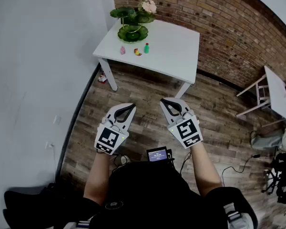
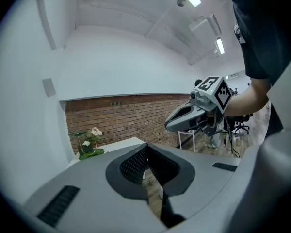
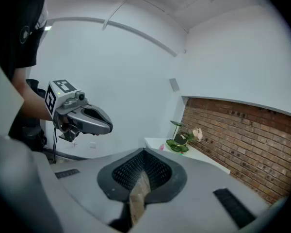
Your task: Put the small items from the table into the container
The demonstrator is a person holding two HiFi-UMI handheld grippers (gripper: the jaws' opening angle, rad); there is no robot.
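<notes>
A white table (image 1: 169, 46) stands against the brick wall at the far side. On its back left corner sits a green tiered dish (image 1: 132, 32) with a pale flower (image 1: 148, 5). Three small items lie in front of the dish: a pink one (image 1: 122, 50), a red and yellow one (image 1: 137, 52) and a green bottle (image 1: 146, 48). My left gripper (image 1: 132, 106) and right gripper (image 1: 164, 101) hang side by side over the wooden floor, well short of the table. Both are shut with nothing in them. The dish (image 3: 177, 146) also shows in the right gripper view.
A second white table (image 1: 278, 98) stands at the right, with cables and dark bags on the floor beyond it. A small object (image 1: 102, 78) lies by the near left table leg. A white wall runs along the left. A small screen (image 1: 157, 154) sits at the person's waist.
</notes>
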